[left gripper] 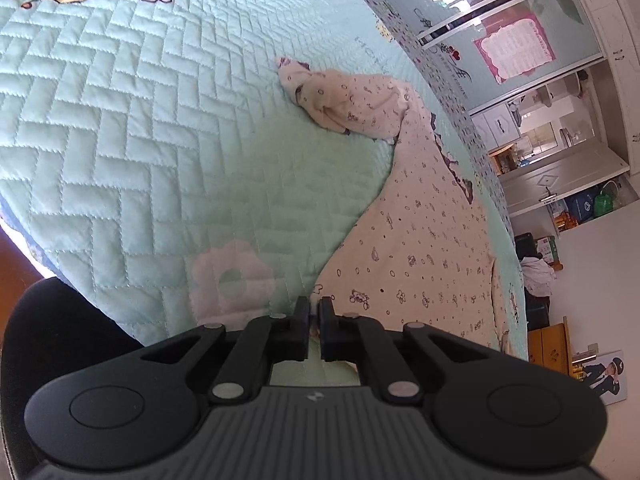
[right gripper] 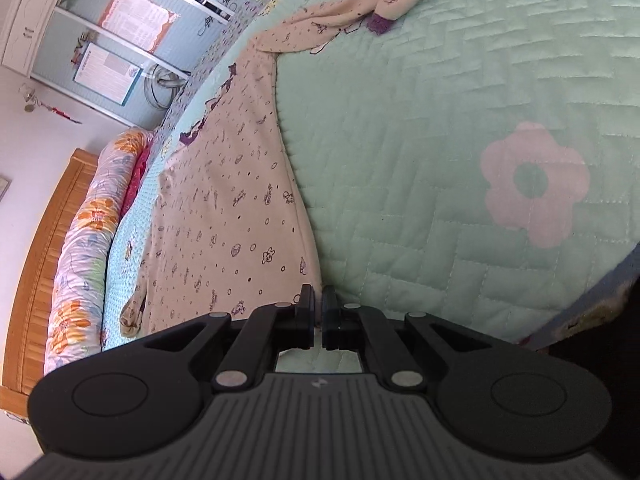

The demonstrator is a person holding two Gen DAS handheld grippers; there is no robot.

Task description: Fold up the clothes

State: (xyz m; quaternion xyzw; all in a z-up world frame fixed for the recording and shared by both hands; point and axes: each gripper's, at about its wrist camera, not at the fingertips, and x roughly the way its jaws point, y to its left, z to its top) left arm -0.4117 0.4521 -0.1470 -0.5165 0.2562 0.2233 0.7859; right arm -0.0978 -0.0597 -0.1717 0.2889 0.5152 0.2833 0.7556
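Observation:
A cream garment (left gripper: 420, 240) with small purple prints lies spread on the mint quilted bedspread (left gripper: 160, 140). My left gripper (left gripper: 315, 314) is shut on the garment's near edge, and a sliver of cloth shows between the fingers. One sleeve (left gripper: 348, 100) lies bunched up farther along the bed. In the right wrist view the same garment (right gripper: 232, 200) stretches away to the left, its other sleeve ending in a purple cuff (right gripper: 378, 22). My right gripper (right gripper: 318, 306) is shut on the garment's near corner at its right edge.
A rolled floral duvet (right gripper: 84, 240) lies along the wooden headboard (right gripper: 36, 264). A wardrobe with sliding doors (left gripper: 500, 20) stands beyond the bed. Boxes and a dark chair (left gripper: 532, 264) stand on the floor past the bed's edge. A person's dark sleeve (left gripper: 60, 320) is at lower left.

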